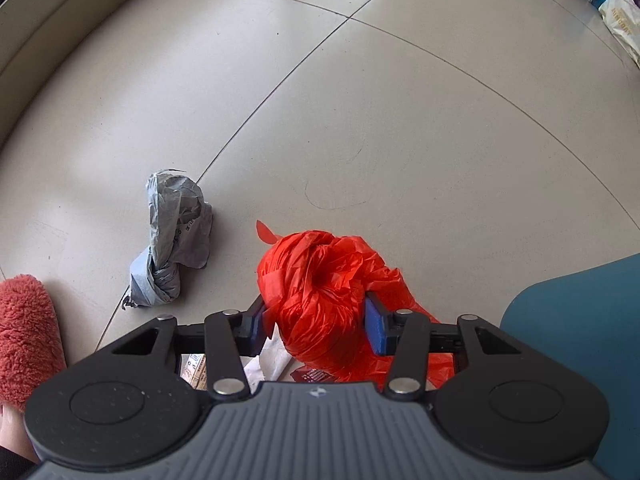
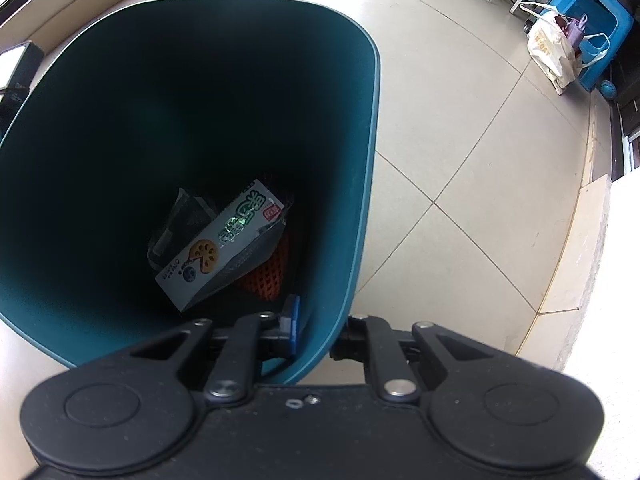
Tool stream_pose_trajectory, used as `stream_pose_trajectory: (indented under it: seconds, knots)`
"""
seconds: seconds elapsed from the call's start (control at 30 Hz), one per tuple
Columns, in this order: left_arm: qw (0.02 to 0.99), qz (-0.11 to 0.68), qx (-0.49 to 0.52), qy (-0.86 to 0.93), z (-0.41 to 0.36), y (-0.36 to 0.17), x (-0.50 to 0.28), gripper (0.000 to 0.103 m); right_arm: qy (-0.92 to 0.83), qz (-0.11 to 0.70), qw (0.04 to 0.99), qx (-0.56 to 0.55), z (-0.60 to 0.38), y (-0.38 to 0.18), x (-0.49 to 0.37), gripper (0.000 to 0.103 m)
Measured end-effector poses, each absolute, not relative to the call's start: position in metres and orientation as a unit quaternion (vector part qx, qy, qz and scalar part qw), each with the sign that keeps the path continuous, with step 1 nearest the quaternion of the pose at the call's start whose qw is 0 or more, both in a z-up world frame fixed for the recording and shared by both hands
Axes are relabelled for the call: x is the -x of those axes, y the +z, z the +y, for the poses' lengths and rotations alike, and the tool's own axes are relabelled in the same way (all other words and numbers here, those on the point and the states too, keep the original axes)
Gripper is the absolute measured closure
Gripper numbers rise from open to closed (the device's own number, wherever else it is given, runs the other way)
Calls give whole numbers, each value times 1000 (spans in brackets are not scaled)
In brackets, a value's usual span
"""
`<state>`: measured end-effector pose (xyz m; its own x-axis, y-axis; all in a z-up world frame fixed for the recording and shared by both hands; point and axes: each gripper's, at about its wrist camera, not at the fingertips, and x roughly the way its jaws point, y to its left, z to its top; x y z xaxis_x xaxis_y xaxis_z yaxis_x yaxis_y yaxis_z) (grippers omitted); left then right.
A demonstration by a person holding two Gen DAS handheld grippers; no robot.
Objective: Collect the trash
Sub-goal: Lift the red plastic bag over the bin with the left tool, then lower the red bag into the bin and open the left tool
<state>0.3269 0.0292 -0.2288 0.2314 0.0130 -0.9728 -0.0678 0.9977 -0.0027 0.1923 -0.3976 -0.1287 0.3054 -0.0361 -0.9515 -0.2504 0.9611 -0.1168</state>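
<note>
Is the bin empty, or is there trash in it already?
Not empty. At the bottom of the teal bin lie a printed snack packet and an orange mesh piece; most of it is unfilled.

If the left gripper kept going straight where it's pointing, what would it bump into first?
Probably the floor. The left gripper points steeply down with the red plastic bag pinched between its fingers, so the bag would likely press onto the tiles first; depth is unclear.

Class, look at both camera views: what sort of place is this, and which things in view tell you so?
Probably a room in a home: a glossy beige tiled floor, a fuzzy red slipper beside the gripper, and a blue plastic stool with a white shopping bag leaning against it.
</note>
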Motion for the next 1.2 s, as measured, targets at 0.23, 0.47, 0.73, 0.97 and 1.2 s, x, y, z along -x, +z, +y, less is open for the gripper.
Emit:
stream_pose_trajectory:
  seconds: [0.23,0.47,0.73,0.97,1.2]
  knots:
    - [808,588,20,1,24,-148,-303,57,67,585,798,123,-397,-128,-191,91]
    - [835,550,6,-33,8,-57,-277,57,67,586,799,119,-401,-129,-193,91]
    - [856,511,-11,-82,-22,15,-250,57,65,585,799,119,-406,-129,-197,91]
    - [865,477,-29,-149,-80,50,-238,57,66,585,800,116,-418,-134,-200,91]
    - [848,488,-61,-196,-154,21,-238,57,67,584,800,116,-424,-133,-200,91]
